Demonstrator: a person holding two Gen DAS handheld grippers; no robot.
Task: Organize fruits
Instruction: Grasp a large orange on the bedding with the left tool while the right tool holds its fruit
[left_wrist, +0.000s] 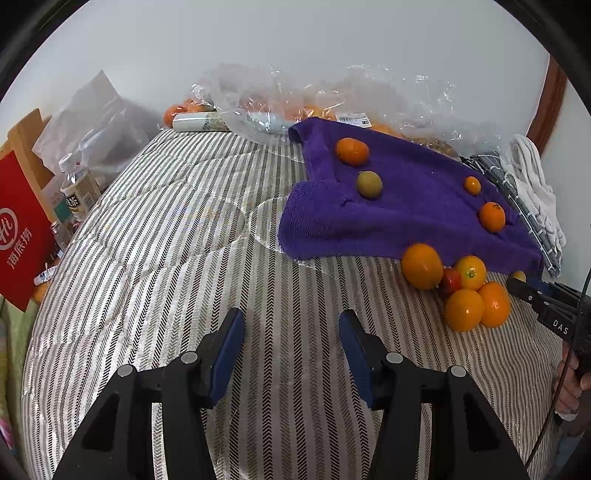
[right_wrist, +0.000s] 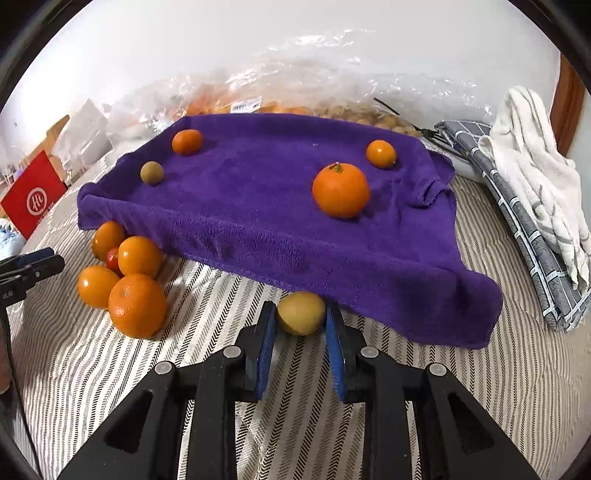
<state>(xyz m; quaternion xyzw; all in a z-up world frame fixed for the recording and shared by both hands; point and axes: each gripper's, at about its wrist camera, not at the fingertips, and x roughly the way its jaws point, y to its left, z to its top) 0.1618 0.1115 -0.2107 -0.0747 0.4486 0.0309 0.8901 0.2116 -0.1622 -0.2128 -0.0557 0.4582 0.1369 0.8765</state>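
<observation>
A purple towel (right_wrist: 280, 218) lies on the striped bed; it also shows in the left wrist view (left_wrist: 399, 206). On it sit a large orange (right_wrist: 340, 190), two small oranges (right_wrist: 381, 153) (right_wrist: 187, 141) and a yellow-green fruit (right_wrist: 151, 172). A pile of oranges (right_wrist: 136, 304) with a small red fruit (right_wrist: 112, 259) lies off the towel's left front edge; the pile also shows in the left wrist view (left_wrist: 463, 309). My right gripper (right_wrist: 301, 314) is shut on a yellow-green fruit (right_wrist: 301, 313) at the towel's front edge. My left gripper (left_wrist: 291, 325) is open and empty over the bedspread.
Clear plastic bags of fruit (right_wrist: 295, 99) lie behind the towel. Folded grey checked and white cloths (right_wrist: 532, 192) lie to its right. A red box (left_wrist: 22, 229) and a bottle (left_wrist: 79, 188) stand at the bed's left edge.
</observation>
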